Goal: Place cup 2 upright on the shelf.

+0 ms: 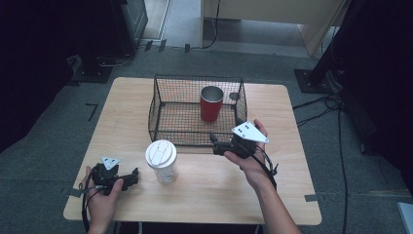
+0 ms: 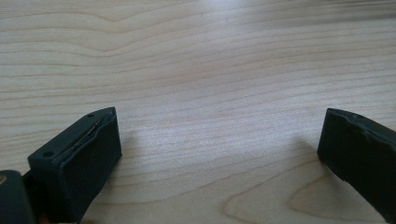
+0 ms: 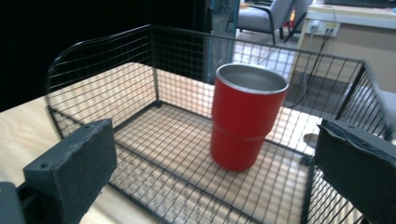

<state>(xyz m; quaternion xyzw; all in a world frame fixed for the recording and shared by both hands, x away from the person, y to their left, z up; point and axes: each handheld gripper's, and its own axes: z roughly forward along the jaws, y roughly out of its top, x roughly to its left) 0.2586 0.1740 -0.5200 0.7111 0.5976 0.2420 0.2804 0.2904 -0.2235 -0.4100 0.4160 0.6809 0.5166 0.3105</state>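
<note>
— Left first. What sat there?

— Left gripper, low on the table near the front edge, held in a hand. Jaws wide apart in its own view, with bare wood between them. Gripped nothing. Pointed toward the white cup.

— And that cup?

— Stood upright on the table, just right of the left gripper, not touching it. Had a white lid on. Sat just in front of the basket, near its front left corner.

— Then the basket?

— Black wire, open on top, in the middle of the table. Held the red cup inside, upright, in the back right part. Looked silver inside the rim. Stood free on the wire floor, touching no wall.

— And on the right?

— Right gripper, held in the other hand, just at the front right corner of the basket. Hard to tell if touching the wire. Jaws wide apart too, one at each side in its own view, with the red cup between them but farther off. Clamped on nothing. Pointed over the front wall of the basket, toward the red cup.
</note>
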